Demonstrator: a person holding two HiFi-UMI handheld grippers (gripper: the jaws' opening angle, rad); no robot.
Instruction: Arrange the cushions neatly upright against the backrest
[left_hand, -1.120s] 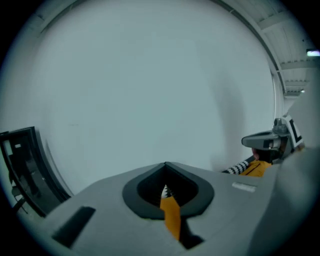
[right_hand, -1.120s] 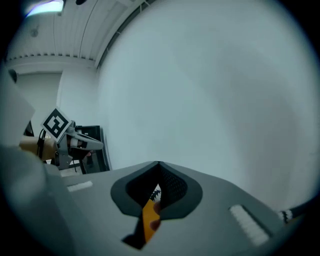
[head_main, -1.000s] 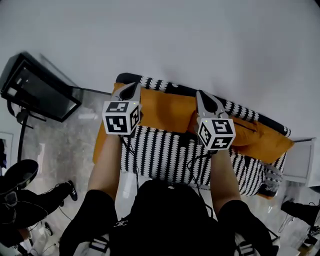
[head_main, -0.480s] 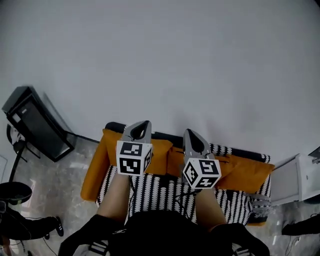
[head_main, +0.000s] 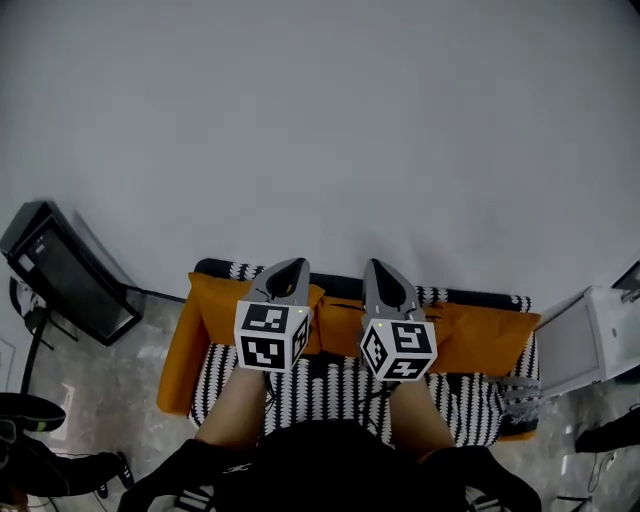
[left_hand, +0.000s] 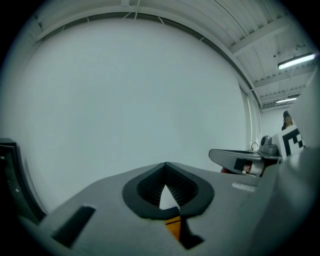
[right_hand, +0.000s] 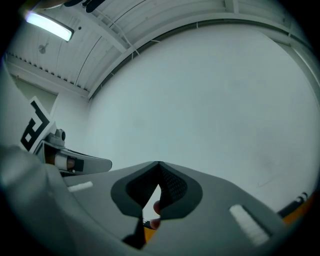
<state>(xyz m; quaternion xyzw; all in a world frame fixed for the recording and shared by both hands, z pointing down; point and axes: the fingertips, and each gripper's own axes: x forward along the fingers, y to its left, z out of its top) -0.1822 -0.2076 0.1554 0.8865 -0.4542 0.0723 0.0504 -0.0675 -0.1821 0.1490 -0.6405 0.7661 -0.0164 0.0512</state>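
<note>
Orange cushions lean along the backrest of the black-and-white patterned sofa (head_main: 330, 385) in the head view: one at the left (head_main: 215, 300), one in the middle (head_main: 335, 325), one at the right (head_main: 480, 335). My left gripper (head_main: 290, 268) and right gripper (head_main: 380, 268) are held side by side above the sofa, both shut and empty, touching no cushion. In the left gripper view the shut jaws (left_hand: 166, 167) point at the white wall, with a sliver of orange cushion (left_hand: 173, 227) below. The right gripper view shows the same for its jaws (right_hand: 159, 165).
A bare white wall (head_main: 320, 120) rises behind the sofa. A black screen on a stand (head_main: 60, 270) is at the left, and a white cabinet (head_main: 590, 340) at the right. A grey item (head_main: 515, 395) lies at the sofa's right end. Someone's shoe (head_main: 120, 465) is on the floor.
Both grippers have risen and drawn away from the orange cushions, staying shut. The head view has tilted up, so the sofa sits lower and smaller in the picture.
</note>
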